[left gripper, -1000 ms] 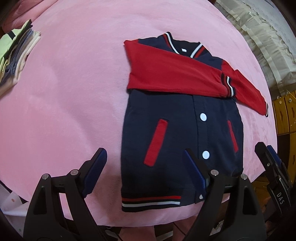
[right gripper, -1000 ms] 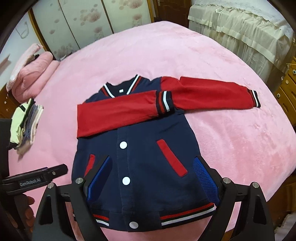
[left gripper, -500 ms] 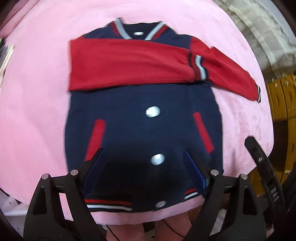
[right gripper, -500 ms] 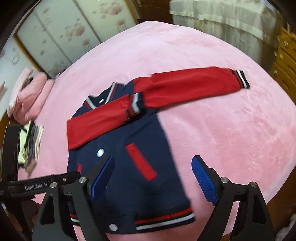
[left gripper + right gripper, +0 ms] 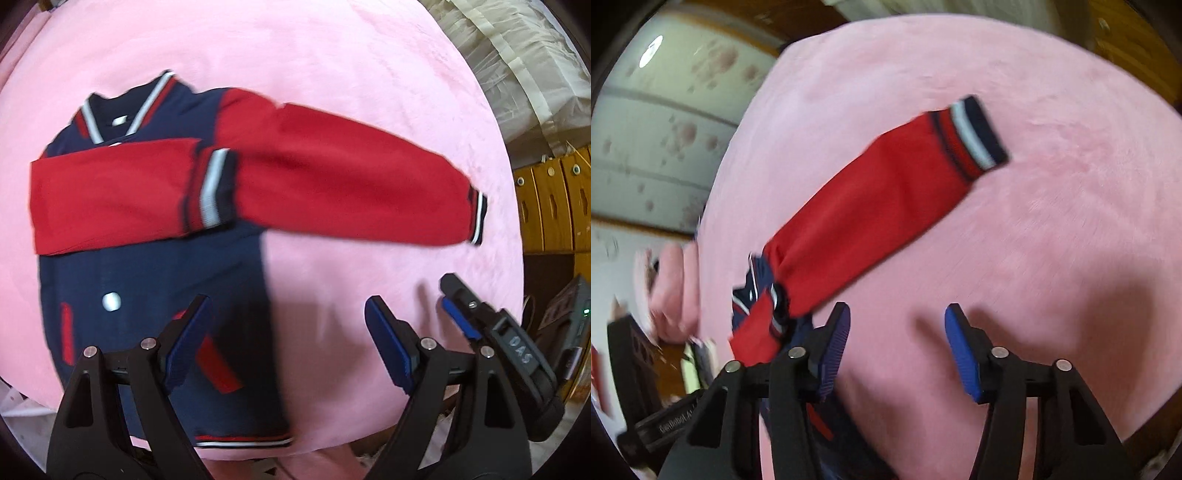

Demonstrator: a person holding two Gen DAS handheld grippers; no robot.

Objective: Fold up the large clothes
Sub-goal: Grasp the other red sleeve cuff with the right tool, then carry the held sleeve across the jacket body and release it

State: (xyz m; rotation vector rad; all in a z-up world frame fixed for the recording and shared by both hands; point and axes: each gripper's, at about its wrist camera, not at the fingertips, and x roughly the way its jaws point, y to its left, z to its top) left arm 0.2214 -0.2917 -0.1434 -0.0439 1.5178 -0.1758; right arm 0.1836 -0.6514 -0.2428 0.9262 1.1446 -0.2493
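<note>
Left tool [image 5: 286, 345] agape; right tool [image 5: 895, 347] closing, empty.

At the lower right of the left wrist view we read "DAS" in pale letters on the right hand-held gripper [image 5: 519, 354]. At the lower left of the right wrist view, the left hand-held gripper [image 5: 670, 424] carries "GenRobot.AI", partly cut off.

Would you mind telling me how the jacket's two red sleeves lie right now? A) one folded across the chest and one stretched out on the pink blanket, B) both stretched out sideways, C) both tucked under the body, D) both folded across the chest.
A: one red sleeve crosses the navy jacket chest, while the other sleeve extends onto the pink blanket.
</note>
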